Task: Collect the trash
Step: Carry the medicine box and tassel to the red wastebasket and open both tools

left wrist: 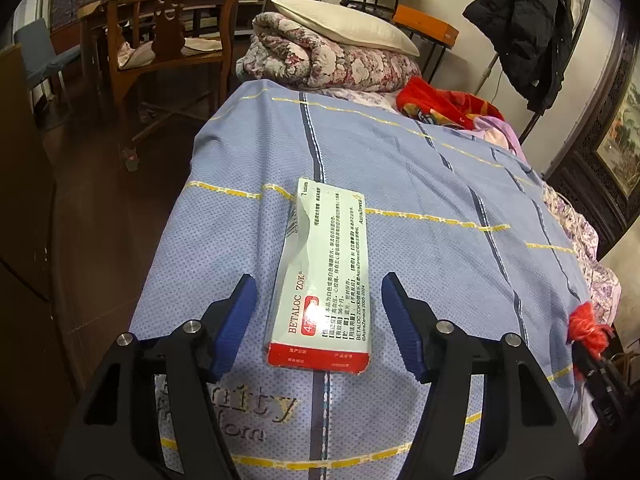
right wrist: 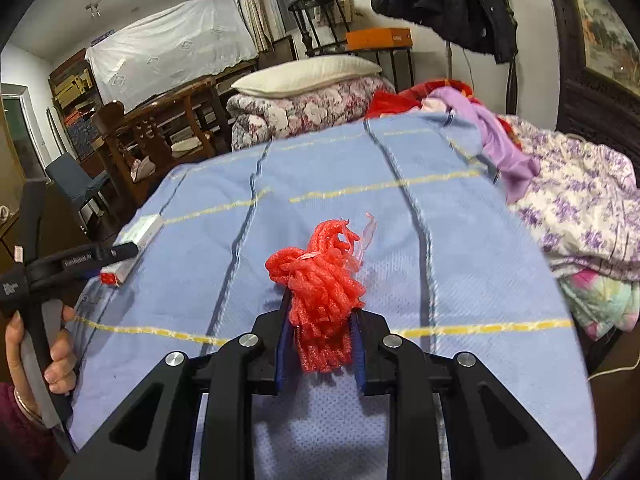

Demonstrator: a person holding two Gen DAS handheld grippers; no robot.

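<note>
Jaws of our left gripper [left wrist: 318,320] stand apart on either side of the medicine box [left wrist: 324,276], with a gap showing between each blue pad and the card, so nothing is gripped there yet; our right gripper [right wrist: 320,340] is clenched on the red foam netting [right wrist: 320,280], which bulges out above the pads. We count two pieces of trash: one box and one bundle of netting. In the left wrist view the box lies flat on the blue bedspread [left wrist: 420,184] at lower centre, its torn end pointing away from us. We judge it light and hollow, easily crushed, so the long side walls near the red end look the firmest place to pinch. The netting seems soft, springy and nearly weightless, gripping well but liable to snag.
</note>
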